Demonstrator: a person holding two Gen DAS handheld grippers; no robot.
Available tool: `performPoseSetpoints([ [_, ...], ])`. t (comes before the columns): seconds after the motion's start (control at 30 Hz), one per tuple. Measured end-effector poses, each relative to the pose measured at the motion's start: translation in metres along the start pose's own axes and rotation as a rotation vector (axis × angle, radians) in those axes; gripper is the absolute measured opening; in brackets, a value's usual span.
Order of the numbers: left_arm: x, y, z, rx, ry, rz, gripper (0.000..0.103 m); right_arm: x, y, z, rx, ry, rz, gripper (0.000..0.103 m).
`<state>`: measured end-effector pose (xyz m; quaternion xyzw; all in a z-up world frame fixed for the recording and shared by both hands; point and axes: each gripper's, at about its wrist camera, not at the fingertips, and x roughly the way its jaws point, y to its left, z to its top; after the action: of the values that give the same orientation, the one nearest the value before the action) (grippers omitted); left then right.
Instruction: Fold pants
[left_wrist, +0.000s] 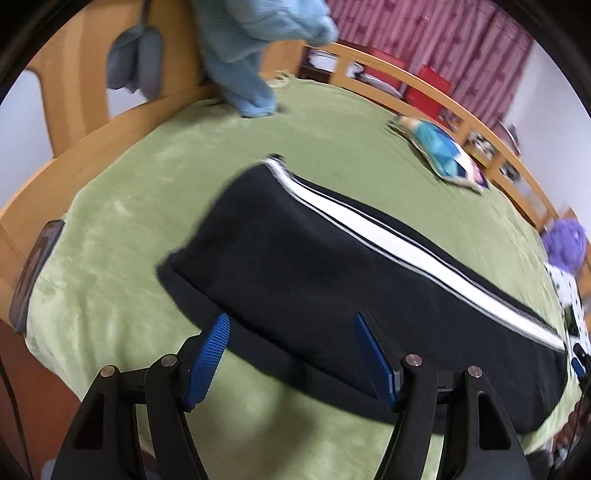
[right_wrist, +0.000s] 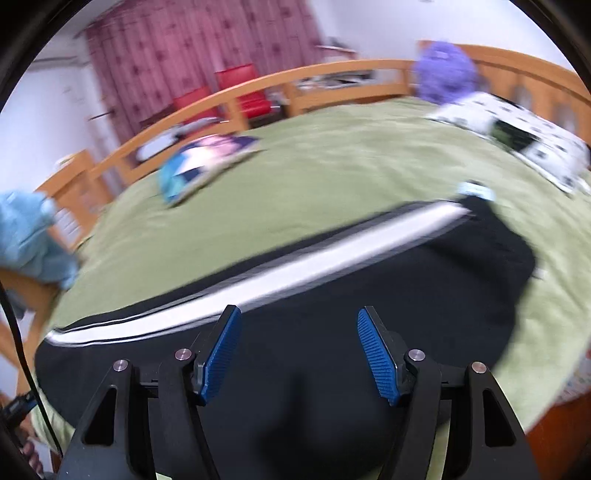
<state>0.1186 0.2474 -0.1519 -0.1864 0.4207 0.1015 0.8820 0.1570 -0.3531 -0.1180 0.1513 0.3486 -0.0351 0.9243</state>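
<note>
Two grippers: both are hovering over the bed with their blue pads spread and nothing pinched between them.
Pants (left_wrist: 295, 266): lying flat and lengthwise on the green blanket (left_wrist: 122, 229), already doubled leg over leg by the look of it, with the white side stripe (left_wrist: 391, 247) running along the far edge; laid out long like this, the pants are probably waiting for a crosswise fold.
Left gripper (left_wrist: 291, 354): pointing down at the near edge of the pants toward one end, its pads straddling that edge without pressing it; likely lining up for a pinch there.
Right gripper (right_wrist: 300, 350): hanging above the black cloth near the other, wider end, clear of the fabric as far as the blur is letting one tell.
Blanket: giving a soft, clingy surface, so dragged cloth may be bunching.
Small cushion (left_wrist: 443, 155): sitting well apart from the pants, beside the wooden rail (left_wrist: 476, 125).
Blue towel (left_wrist: 243, 55): hanging over the bed frame at the far corner, out of the folding area.
Purple toy (right_wrist: 445, 70): resting by the patterned pillow (right_wrist: 546, 147), near one end of the pants.
</note>
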Motion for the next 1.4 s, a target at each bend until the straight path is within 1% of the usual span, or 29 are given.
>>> performPoseSetpoints([
  [0.1, 0.014, 0.010, 0.014, 0.014, -0.005, 0.013, 0.067, 0.013, 0.037, -0.006, -0.007, -0.013, 0.056, 0.065],
  [0.2, 0.026, 0.019, 0.029, 0.039, -0.017, 0.001, 0.067, 0.023, 0.063, -0.013, -0.020, -0.012, 0.080, 0.065],
  [0.27, 0.033, 0.024, 0.035, 0.061, -0.044, 0.009, 0.068, 0.030, 0.071, -0.015, -0.032, -0.012, 0.077, 0.065],
  [0.33, 0.041, 0.026, 0.036, 0.093, -0.044, 0.018, 0.068, 0.034, 0.072, -0.020, -0.023, -0.009, 0.074, 0.065],
  [0.4, 0.050, 0.027, 0.034, 0.135, -0.044, 0.011, 0.068, 0.038, 0.073, -0.025, -0.004, -0.002, 0.080, 0.065],
  [0.53, 0.057, 0.028, 0.032, 0.166, -0.073, -0.012, 0.068, 0.046, 0.080, -0.037, 0.011, 0.014, 0.072, 0.065],
  [0.6, 0.057, 0.032, 0.033, 0.148, -0.087, -0.036, 0.054, 0.049, 0.086, -0.043, 0.008, 0.025, 0.068, 0.065],
  [0.63, 0.058, 0.034, 0.033, 0.141, -0.087, -0.042, 0.037, 0.050, 0.089, -0.045, 0.006, 0.031, 0.069, 0.065],
  [0.67, 0.058, 0.038, 0.033, 0.135, -0.081, -0.070, 0.017, 0.052, 0.092, -0.047, 0.005, 0.035, 0.071, 0.065],
  [0.7, 0.059, 0.043, 0.035, 0.114, -0.058, -0.148, 0.005, 0.051, 0.093, -0.048, 0.005, 0.037, 0.072, 0.065],
  [0.73, 0.058, 0.049, 0.035, 0.086, -0.049, -0.182, 0.005, 0.052, 0.095, -0.049, 0.006, 0.039, 0.073, 0.065],
  [0.77, 0.054, 0.053, 0.036, 0.062, -0.057, -0.197, 0.005, 0.052, 0.096, -0.050, 0.007, 0.041, 0.077, 0.065],
  [0.83, 0.043, 0.059, 0.037, 0.047, -0.069, -0.241, 0.005, 0.051, 0.099, -0.051, 0.008, 0.042, 0.084, 0.065],
  [0.9, 0.034, 0.061, 0.039, 0.034, -0.076, -0.264, 0.005, 0.048, 0.100, -0.051, 0.007, 0.038, 0.087, 0.065],
  [0.97, 0.030, 0.060, 0.039, 0.045, -0.074, -0.256, 0.006, 0.045, 0.101, -0.052, -0.001, 0.033, 0.091, 0.065],
  [1.0, 0.030, 0.058, 0.039, 0.057, -0.057, -0.236, 0.006, 0.044, 0.102, -0.052, -0.006, 0.032, 0.089, 0.065],
  [1.07, 0.031, 0.061, 0.036, 0.047, -0.031, -0.230, 0.008, 0.043, 0.104, -0.054, -0.021, 0.035, 0.082, 0.065],
  [1.13, 0.034, 0.065, 0.033, 0.030, -0.020, -0.192, 0.014, 0.043, 0.103, -0.055, -0.034, 0.037, 0.080, 0.065],
  [1.17, 0.035, 0.066, 0.031, 0.027, -0.013, -0.162, 0.026, 0.043, 0.103, -0.057, -0.040, 0.038, 0.078, 0.065],
  [1.2, 0.037, 0.066, 0.031, 0.024, -0.002, -0.124, 0.032, 0.044, 0.103, -0.059, -0.048, 0.043, 0.076, 0.065],
  [1.23, 0.037, 0.066, 0.029, 0.021, 0.000, -0.088, 0.043, 0.045, 0.104, -0.062, -0.056, 0.050, 0.077, 0.065],
  [1.27, 0.036, 0.067, 0.028, 0.023, -0.006, -0.069, 0.048, 0.047, 0.106, -0.064, -0.068, 0.057, 0.082, 0.065],
  [1.33, 0.033, 0.066, 0.026, 0.025, -0.025, -0.073, 0.051, 0.048, 0.112, -0.068, -0.104, 0.066, 0.095, 0.065],
  [1.37, 0.035, 0.066, 0.026, 0.024, -0.023, -0.076, 0.056, 0.049, 0.117, -0.071, -0.137, 0.068, 0.098, 0.065],
  [1.4, 0.037, 0.066, 0.026, 0.022, -0.020, -0.074, 0.057, 0.049, 0.122, -0.074, -0.164, 0.068, 0.097, 0.065],
])
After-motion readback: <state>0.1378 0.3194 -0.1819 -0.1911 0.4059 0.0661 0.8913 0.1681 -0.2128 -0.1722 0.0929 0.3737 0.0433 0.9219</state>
